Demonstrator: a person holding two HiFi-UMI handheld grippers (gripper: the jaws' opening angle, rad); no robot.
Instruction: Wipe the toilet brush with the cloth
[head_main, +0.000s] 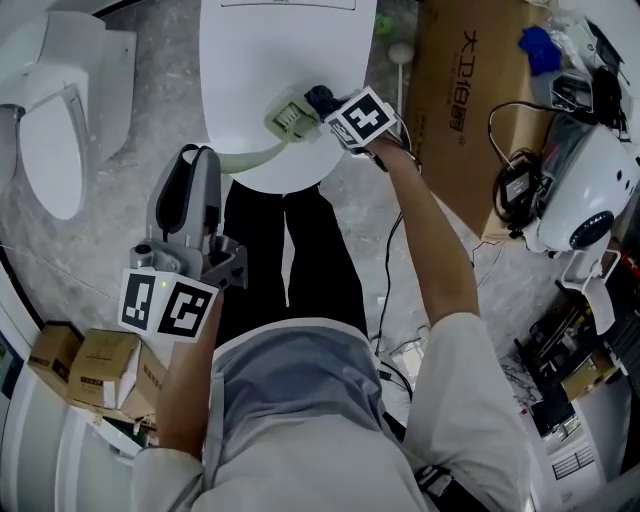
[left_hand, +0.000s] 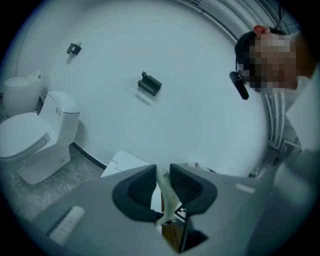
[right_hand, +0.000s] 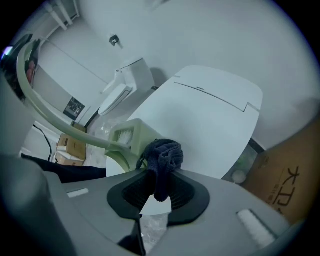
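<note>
The toilet brush has a pale green curved handle (head_main: 255, 155) and a squarish head (head_main: 290, 118) that hangs over the closed white toilet lid (head_main: 270, 50). My left gripper (head_main: 203, 158) is shut on the handle's end, which shows as a thin pale strip (left_hand: 167, 192) between the pads of the left gripper (left_hand: 161, 180). My right gripper (head_main: 328, 108) is shut on a dark blue cloth (head_main: 320, 98), bunched against the brush head. In the right gripper view the cloth (right_hand: 162, 155) bulges out of the right gripper (right_hand: 159, 182), touching the brush head (right_hand: 125, 136).
A second toilet (head_main: 55, 110) stands at the left. A large cardboard box (head_main: 465, 90) lies right of the toilet lid, with a white device (head_main: 590, 190) and cables beyond it. Small cardboard boxes (head_main: 100, 365) sit at the lower left. The person's legs are below the lid.
</note>
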